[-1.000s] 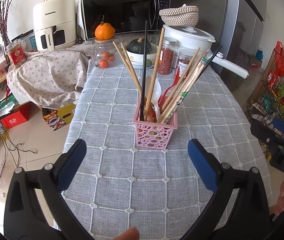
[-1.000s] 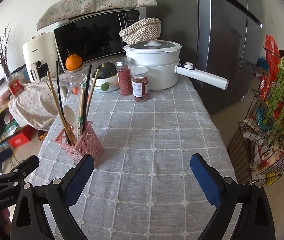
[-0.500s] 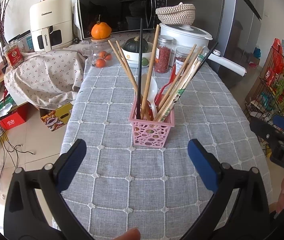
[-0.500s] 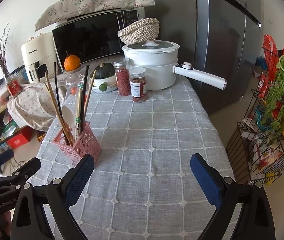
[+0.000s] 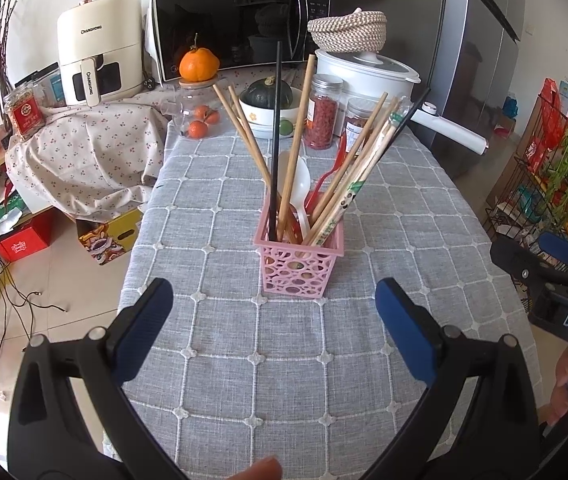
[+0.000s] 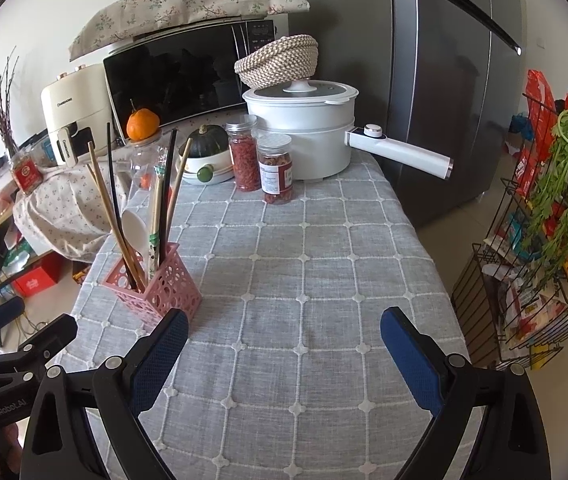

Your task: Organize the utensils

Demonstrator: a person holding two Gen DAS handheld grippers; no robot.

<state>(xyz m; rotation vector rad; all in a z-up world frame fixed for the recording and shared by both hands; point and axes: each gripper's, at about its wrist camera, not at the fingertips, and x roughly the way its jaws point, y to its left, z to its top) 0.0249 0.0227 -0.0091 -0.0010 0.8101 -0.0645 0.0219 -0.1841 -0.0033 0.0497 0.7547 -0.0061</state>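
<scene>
A pink perforated utensil basket (image 5: 299,265) stands upright on the grey checked tablecloth (image 5: 243,360). It holds several wooden chopsticks (image 5: 296,148), a black chopstick (image 5: 275,140), a white spoon (image 5: 298,184) and a red utensil (image 5: 326,178). My left gripper (image 5: 273,330) is open and empty, just in front of the basket. My right gripper (image 6: 281,354) is open and empty over bare cloth, with the basket (image 6: 155,286) to its left. The right gripper also shows at the right edge of the left wrist view (image 5: 548,276).
At the table's far end stand two red-filled jars (image 6: 261,162), a white pot with a long handle (image 6: 308,128), a squash in a bowl (image 6: 205,158) and a glass jar with an orange on top (image 5: 197,92). A wire rack with greens (image 6: 544,240) stands right of the table.
The left gripper has drawn back and shifted a little, so the basket sits slightly farther off and more central. The right gripper has moved slightly back. Both stay open.
</scene>
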